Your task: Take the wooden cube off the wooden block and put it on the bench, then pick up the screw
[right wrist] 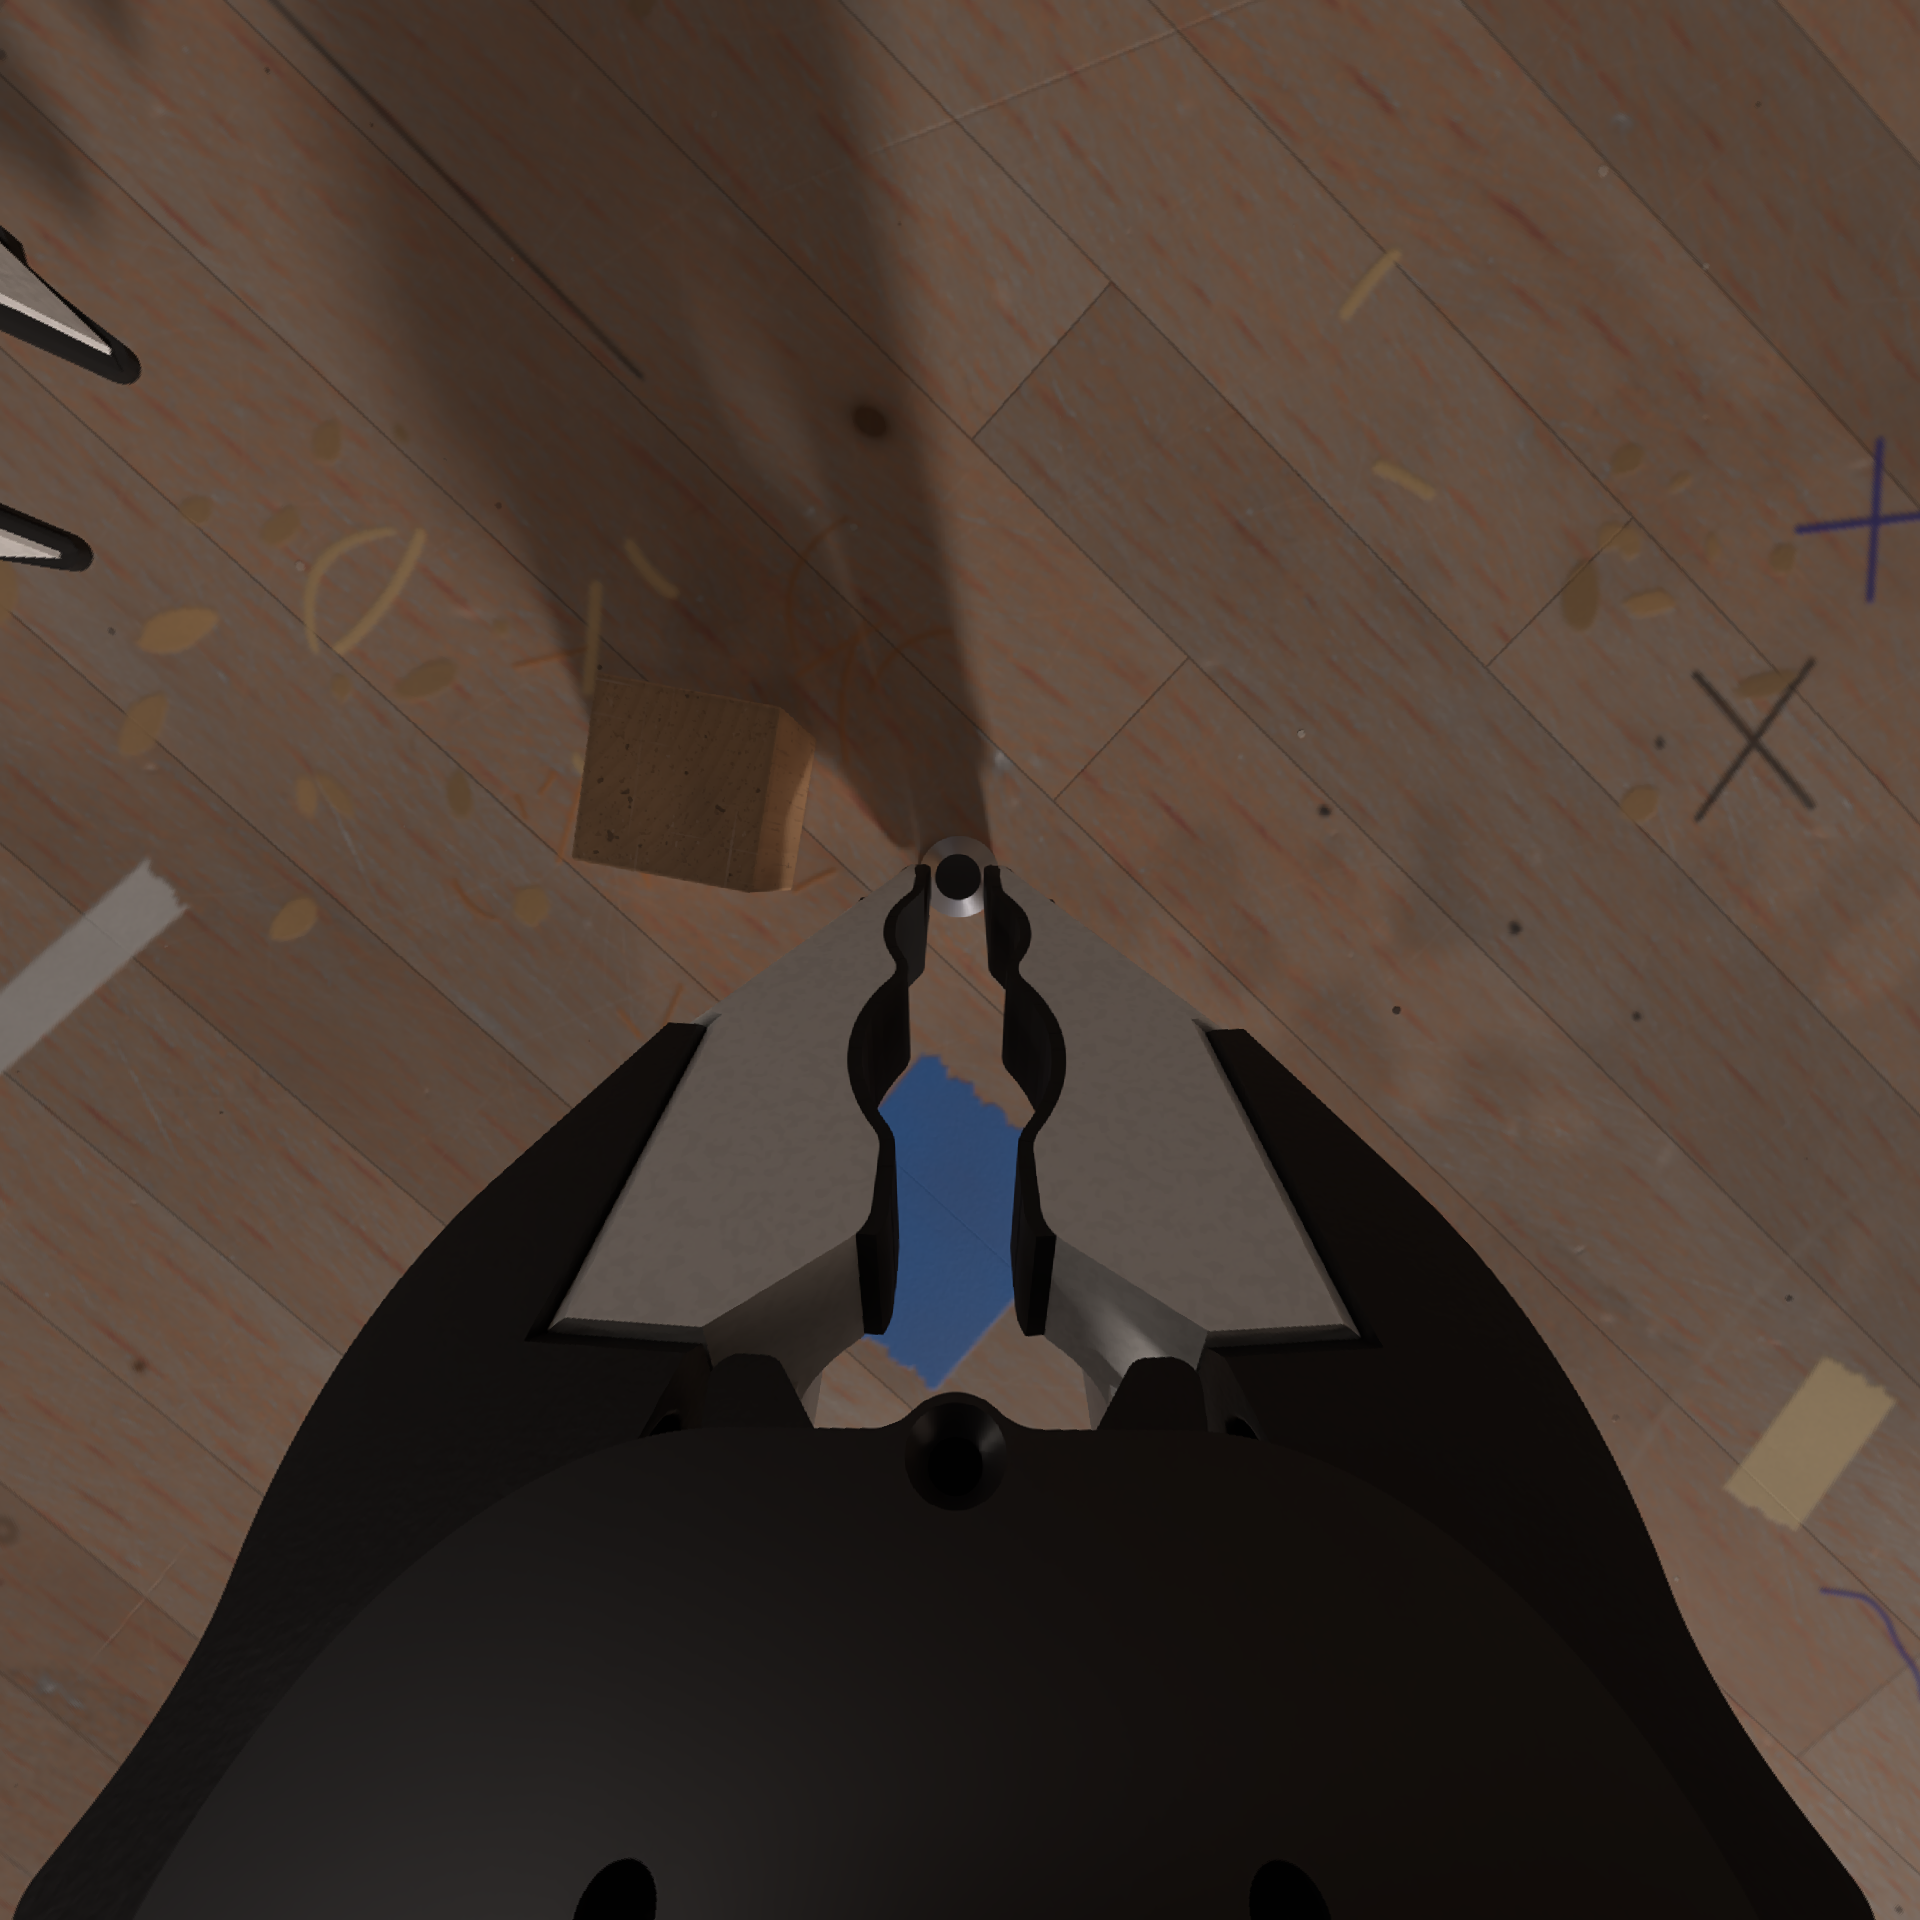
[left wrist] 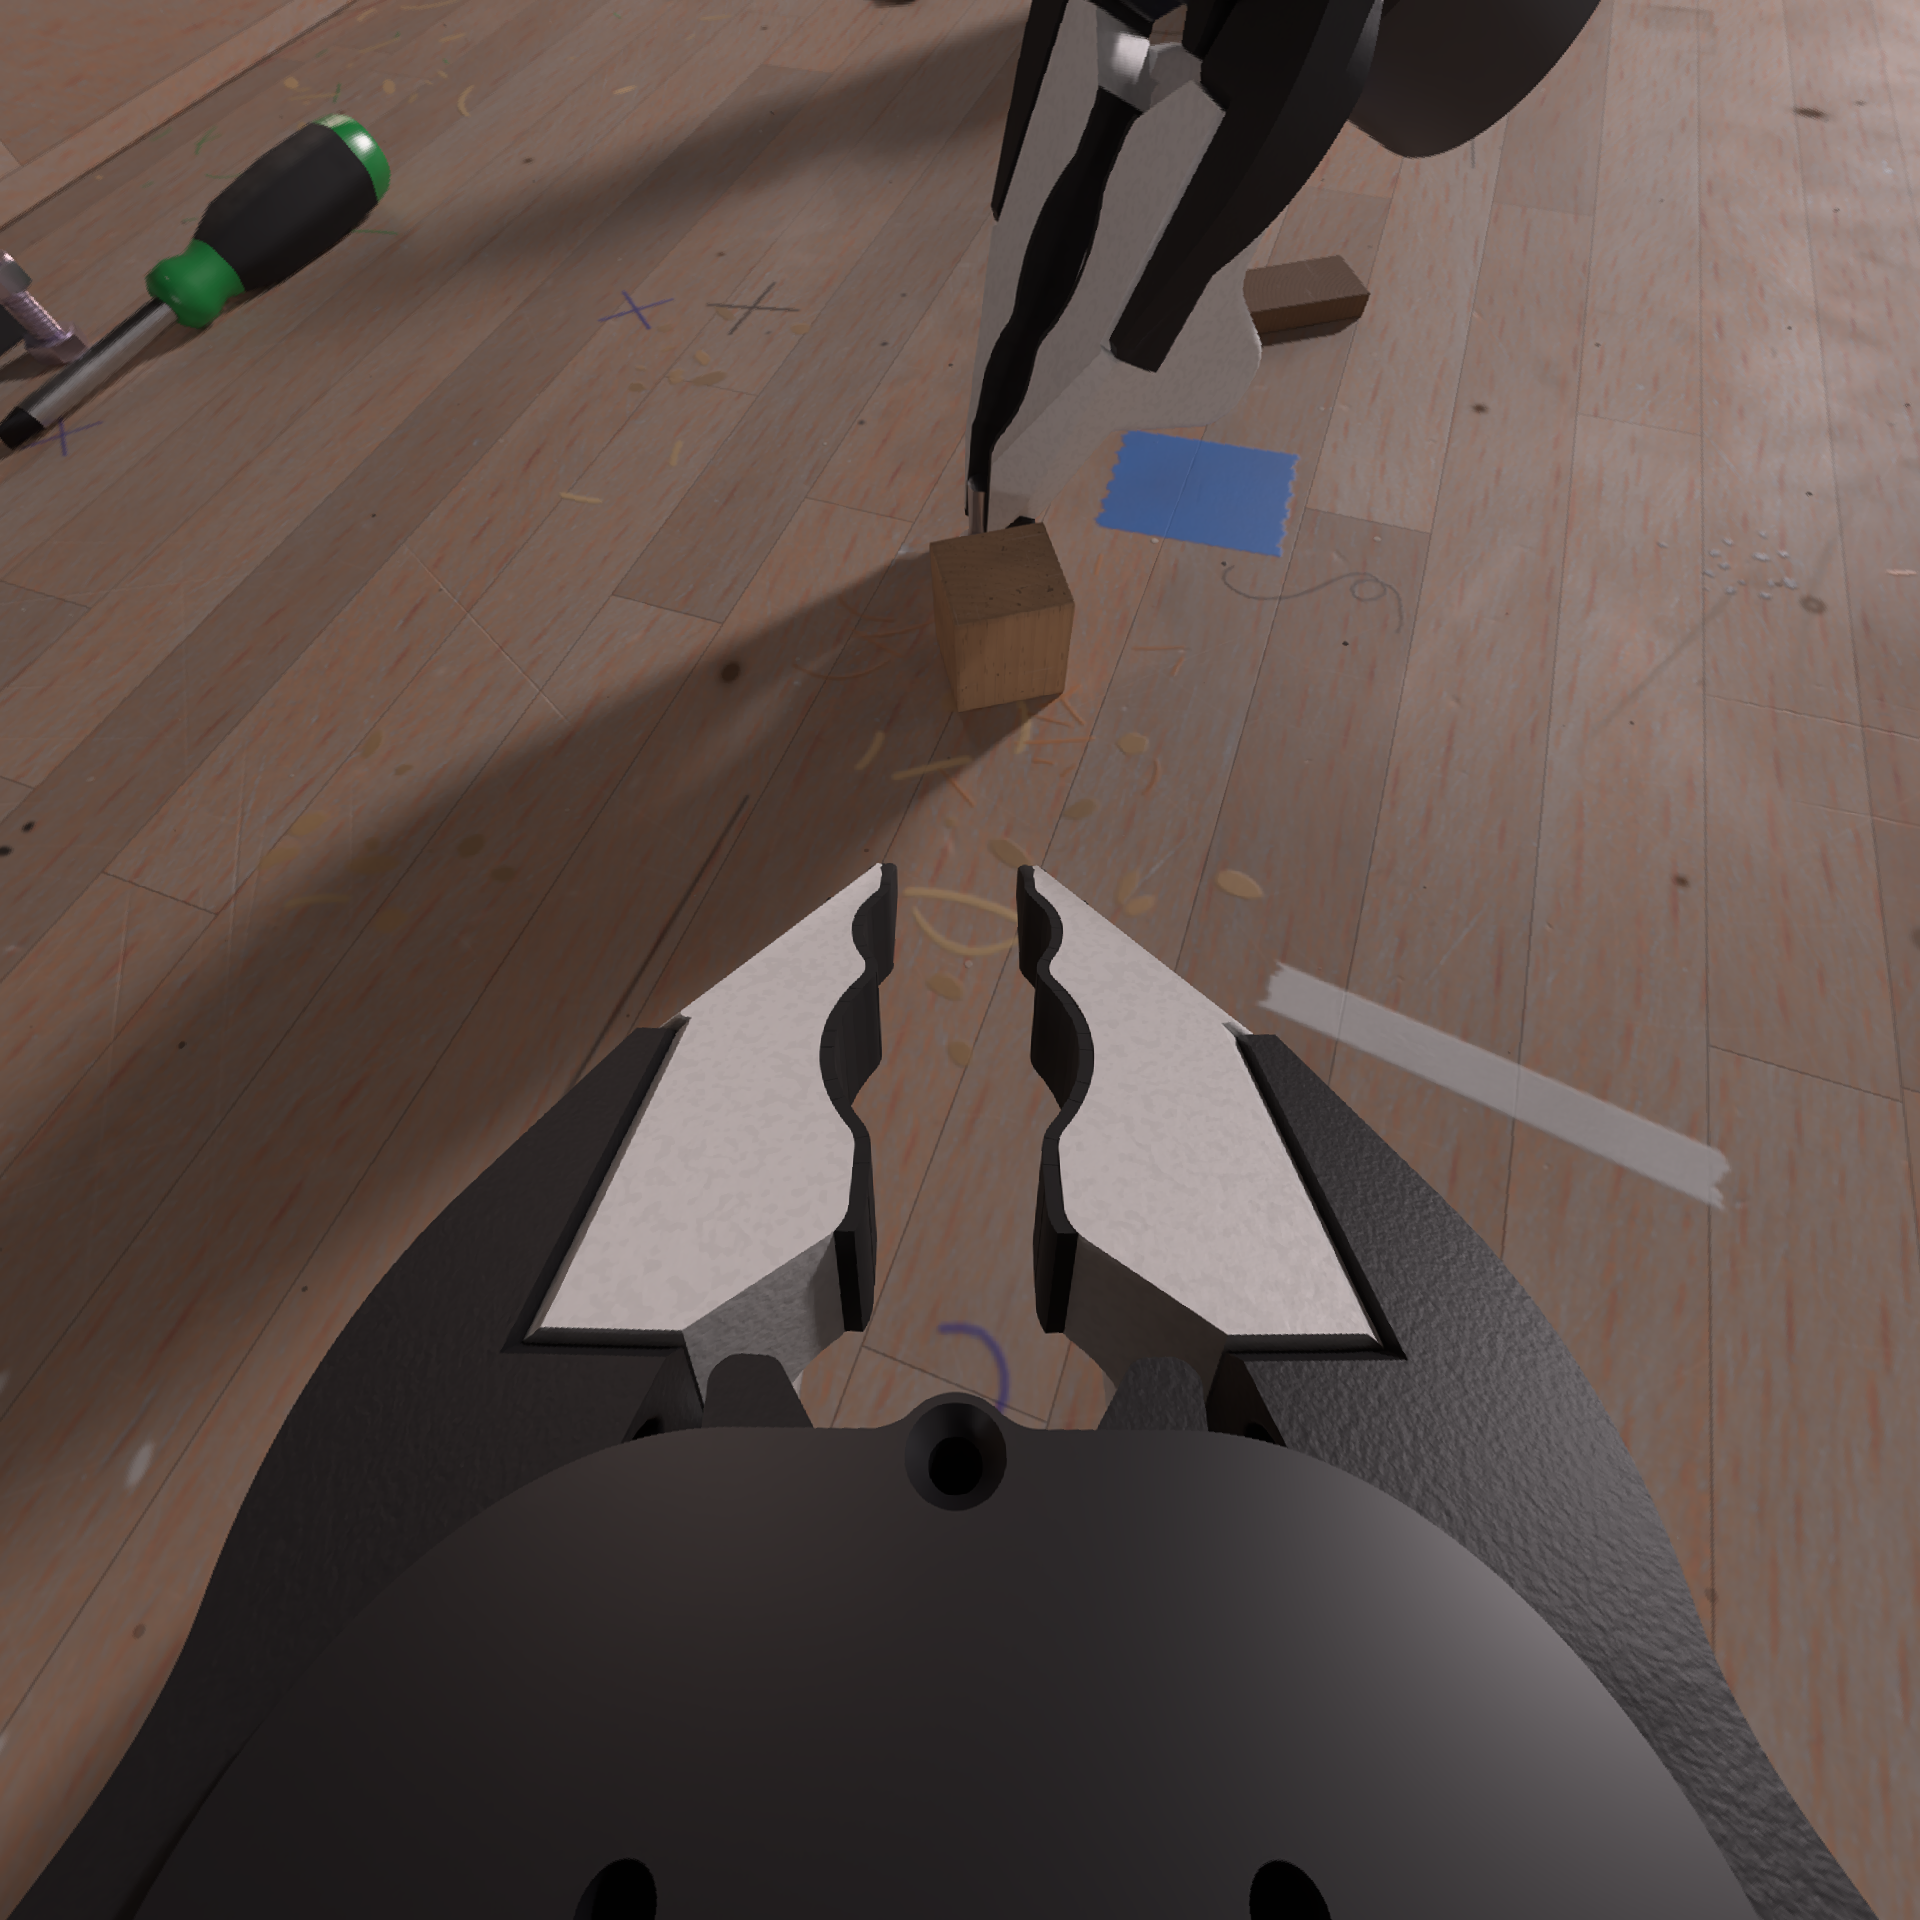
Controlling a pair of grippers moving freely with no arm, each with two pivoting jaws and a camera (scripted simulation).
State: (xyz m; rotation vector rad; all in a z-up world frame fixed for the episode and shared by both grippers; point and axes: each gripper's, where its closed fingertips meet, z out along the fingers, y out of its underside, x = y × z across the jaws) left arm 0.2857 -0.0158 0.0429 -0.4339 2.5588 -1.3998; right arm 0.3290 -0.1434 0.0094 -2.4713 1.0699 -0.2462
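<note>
The light wooden cube (left wrist: 1003, 613) stands on the bench planks, also seen in the right wrist view (right wrist: 686, 779). The darker wooden block (left wrist: 1304, 296) lies farther back right with nothing on it. My right gripper (right wrist: 956, 888) points down and is shut on the small metal screw (right wrist: 956, 881) at its fingertips. In the left wrist view the right gripper (left wrist: 992, 514) holds the screw (left wrist: 977, 499) right behind the cube. My left gripper (left wrist: 956, 883) is open and empty, low over the bench in front of the cube.
A green and black screwdriver (left wrist: 260, 229) and a bolt (left wrist: 36, 317) lie at the far left. Blue tape (left wrist: 1200, 488), a grey tape strip (left wrist: 1486, 1091) and tan tape (right wrist: 1808, 1444) are stuck to the bench (left wrist: 416, 727). Wood shavings and pen marks are scattered around.
</note>
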